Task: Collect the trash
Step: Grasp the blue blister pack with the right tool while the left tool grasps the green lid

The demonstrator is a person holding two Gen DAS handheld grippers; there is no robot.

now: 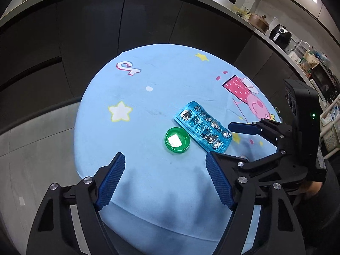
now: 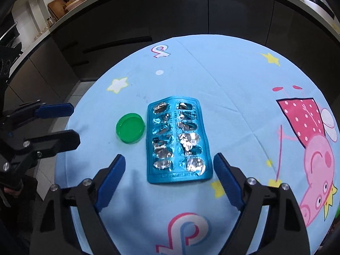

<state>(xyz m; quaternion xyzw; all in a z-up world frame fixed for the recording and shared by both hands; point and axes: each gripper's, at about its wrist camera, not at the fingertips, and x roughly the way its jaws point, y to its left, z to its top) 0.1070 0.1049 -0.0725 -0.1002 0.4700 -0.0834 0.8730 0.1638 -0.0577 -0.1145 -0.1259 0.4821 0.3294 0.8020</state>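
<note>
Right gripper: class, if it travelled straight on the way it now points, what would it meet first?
Most likely the empty blister pack, which lies dead ahead between the open right gripper fingers. The green cap sits off to the side. Depth is hard to judge; it might touch the tablecloth just short of the pack.

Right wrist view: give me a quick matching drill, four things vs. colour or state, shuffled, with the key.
Things:
1. bottle cap
2. blister pack
3. tablecloth
4. right gripper

Descriptions:
A. light blue, printed with stars and a pink cartoon pig
B. green, round, lying left of the pack
C. fingers open, nothing held, near end of the pack between them
D. teal, foil pockets torn open

Pairs: 1-B, 2-D, 3-A, 4-C
</note>
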